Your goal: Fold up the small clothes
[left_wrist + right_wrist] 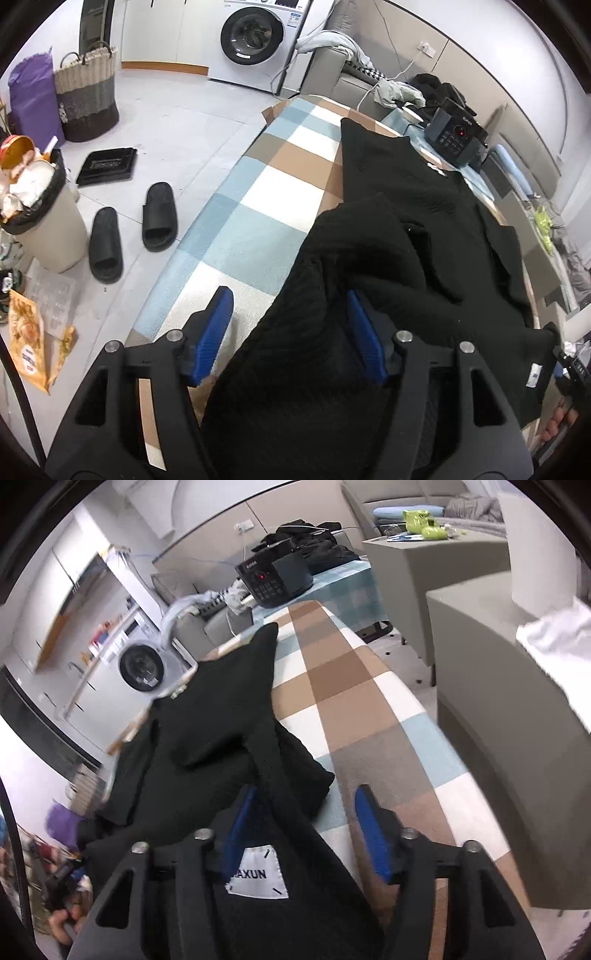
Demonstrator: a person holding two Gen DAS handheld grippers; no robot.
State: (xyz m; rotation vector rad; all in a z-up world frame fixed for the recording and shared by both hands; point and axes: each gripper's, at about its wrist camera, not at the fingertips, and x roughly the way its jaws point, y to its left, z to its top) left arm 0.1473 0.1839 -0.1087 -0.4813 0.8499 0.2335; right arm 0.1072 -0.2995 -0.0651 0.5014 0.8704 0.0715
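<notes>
A black knitted garment (pixel 399 229) lies crumpled along the checked blue, brown and white table cover (pixel 258 206). My left gripper (pixel 291 325) stands open, its blue fingers (pixel 218 325) wide apart; a fold of the garment lies loosely between them, up against the right finger. In the right wrist view the same garment (pixel 214 716) runs from the far end of the cover (pixel 354 701) down to my right gripper (pixel 306 823). That gripper is open too. The cloth, with its white label (pixel 258 873), drapes over the left finger and fills part of the gap.
A black device with buttons (pixel 454 140) sits at the table's far end with dark clothes behind it. On the floor to the left are slippers (pixel 133 229), a full bin (pixel 40 221) and a woven basket (pixel 86 96). Grey cabinets (pixel 498 701) stand close on the right.
</notes>
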